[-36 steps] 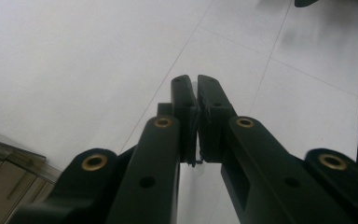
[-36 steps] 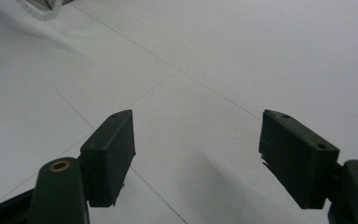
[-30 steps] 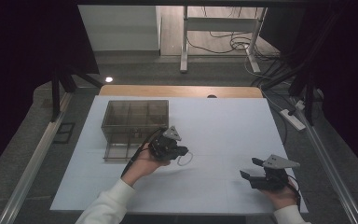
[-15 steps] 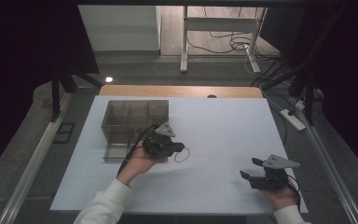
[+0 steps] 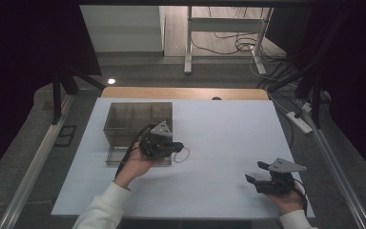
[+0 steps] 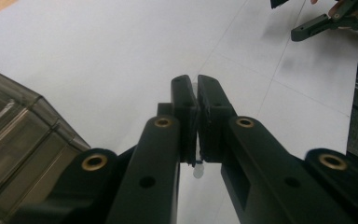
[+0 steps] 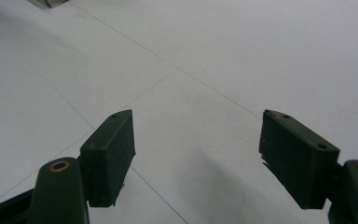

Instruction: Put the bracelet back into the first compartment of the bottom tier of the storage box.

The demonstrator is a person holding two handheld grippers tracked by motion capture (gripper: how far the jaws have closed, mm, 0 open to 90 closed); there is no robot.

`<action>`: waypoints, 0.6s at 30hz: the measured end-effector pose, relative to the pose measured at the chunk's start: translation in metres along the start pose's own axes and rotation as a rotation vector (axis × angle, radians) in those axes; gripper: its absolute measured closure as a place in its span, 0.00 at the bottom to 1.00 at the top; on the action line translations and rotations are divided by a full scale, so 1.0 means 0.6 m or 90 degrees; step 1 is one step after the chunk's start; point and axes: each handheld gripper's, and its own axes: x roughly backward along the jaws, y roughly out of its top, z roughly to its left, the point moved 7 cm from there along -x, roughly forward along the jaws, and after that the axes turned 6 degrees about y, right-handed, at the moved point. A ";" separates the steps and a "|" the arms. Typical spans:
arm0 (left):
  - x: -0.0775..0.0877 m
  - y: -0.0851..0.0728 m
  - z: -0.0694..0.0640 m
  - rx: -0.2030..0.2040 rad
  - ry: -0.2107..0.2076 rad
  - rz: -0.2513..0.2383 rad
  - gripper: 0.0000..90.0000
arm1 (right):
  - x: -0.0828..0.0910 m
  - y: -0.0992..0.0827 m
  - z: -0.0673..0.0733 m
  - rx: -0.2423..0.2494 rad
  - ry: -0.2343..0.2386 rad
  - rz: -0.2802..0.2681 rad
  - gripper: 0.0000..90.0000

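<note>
Left tongs (image 6: 196, 100) on upright clear ring (image 5: 183, 154)

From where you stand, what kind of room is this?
Probably a lab or recording workshop: a white-covered table lit among dark curtains, cables trailing over the floor behind it, and a power strip beside the table.
</note>
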 end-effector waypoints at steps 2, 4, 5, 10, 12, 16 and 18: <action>0.003 0.000 0.003 0.003 0.002 -0.003 0.96 | 0.000 0.000 0.000 0.000 0.000 0.000 0.30; 0.005 -0.001 0.005 0.003 0.004 -0.003 0.96 | -0.001 0.000 0.000 0.001 0.000 0.001 0.30; 0.006 -0.002 0.006 0.004 0.004 -0.003 0.96 | -0.001 -0.001 0.000 0.000 0.000 0.001 0.30; 0.012 -0.003 0.009 0.008 0.007 -0.008 0.96 | 0.000 -0.001 0.000 0.001 -0.001 0.002 0.30; 0.014 -0.003 0.010 0.009 0.008 -0.010 0.96 | -0.001 -0.001 0.000 0.001 0.000 0.002 0.30; 0.021 -0.004 0.014 0.014 0.012 -0.015 0.96 | -0.001 -0.001 0.000 0.001 0.000 0.002 0.30; 0.023 -0.005 0.016 0.015 0.013 -0.015 0.96 | -0.001 -0.001 0.000 0.000 0.000 -0.001 0.30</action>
